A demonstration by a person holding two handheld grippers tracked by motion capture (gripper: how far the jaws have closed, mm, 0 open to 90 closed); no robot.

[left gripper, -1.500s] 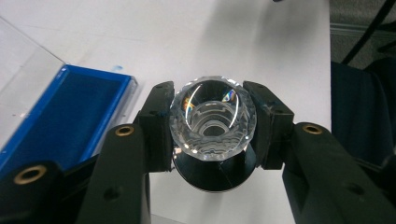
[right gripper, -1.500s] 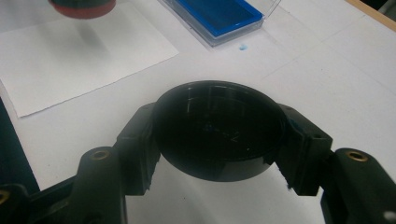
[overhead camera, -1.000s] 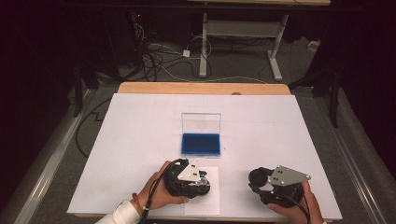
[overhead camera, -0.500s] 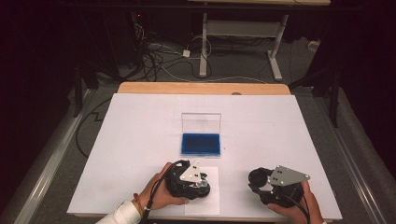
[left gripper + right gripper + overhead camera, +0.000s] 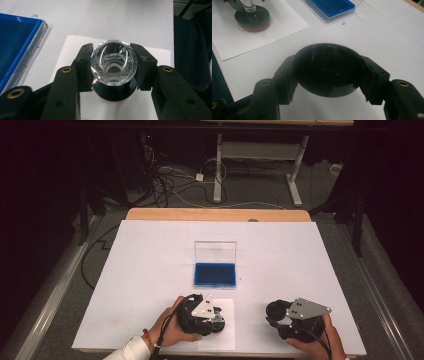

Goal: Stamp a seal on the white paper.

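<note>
On the near left of the white surface, the left gripper sits over a loose sheet of paper. Its fingers are closed snugly on a faceted glass knob, one pad on each side. The knob stands on a round black base with a red rim, and that base rests on the paper. The knob is smooth and cut in facets, so it could twist or pop out of the pads if the hand tilts or squeezes unevenly. The paper could also slide under the base and carry it off its spot.

Farther back, in the middle, an open clear case with a blue lining lies flat, its lid standing up at the far edge. It is well apart from both hands, so any carry toward it crosses open surface, where a loose grip may show.

On the near right, the right gripper holds a round black cap, its fingers pressed on the cap's rim from both sides. The rim is curved and glossy, so the cap may rotate or drop if it is lowered crooked onto the knob.
</note>
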